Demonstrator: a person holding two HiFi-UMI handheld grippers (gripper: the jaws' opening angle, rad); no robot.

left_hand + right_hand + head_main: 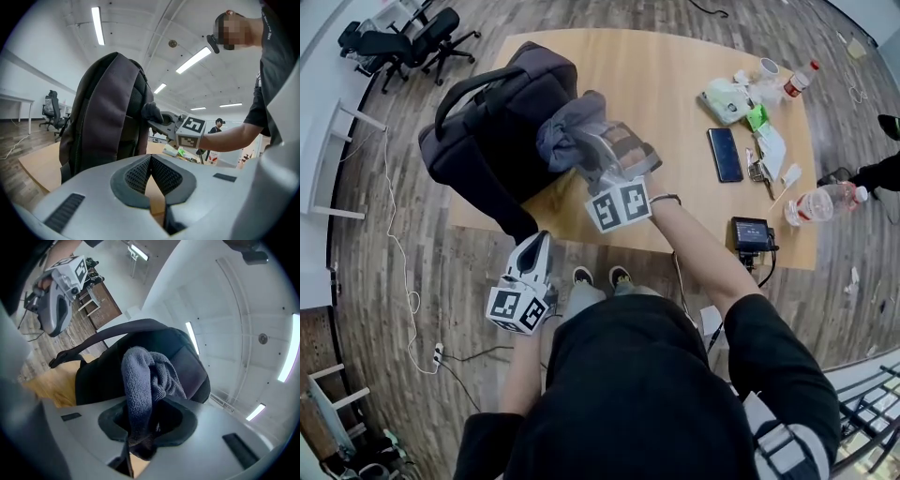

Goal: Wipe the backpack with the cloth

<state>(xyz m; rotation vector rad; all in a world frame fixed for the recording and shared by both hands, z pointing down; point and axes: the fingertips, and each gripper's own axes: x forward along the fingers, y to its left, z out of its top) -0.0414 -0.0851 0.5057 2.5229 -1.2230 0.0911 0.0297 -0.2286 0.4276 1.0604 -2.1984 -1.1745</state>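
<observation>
Your right gripper (pixel 140 432) has its jaws clenched on the grey cloth (pixel 140 376), right against the dark backpack (pixel 497 122) standing on the table (pixel 666 84). Your left gripper (pixel 151 173) has its jaws closed on nothing, near the table's edge.

An open-plan office or lab space — wood-plank floor (pixel 384 319), rolling office chairs (pixel 403 42) near a white desk (pixel 14 98), long strip lights (pixel 98 26) on a white ceiling. A pale wooden table (pixel 675 66) carries a phone (pixel 725 155) and a water bottle (pixel 823 202) — a cable (pixel 401 272) trails across the floor.
</observation>
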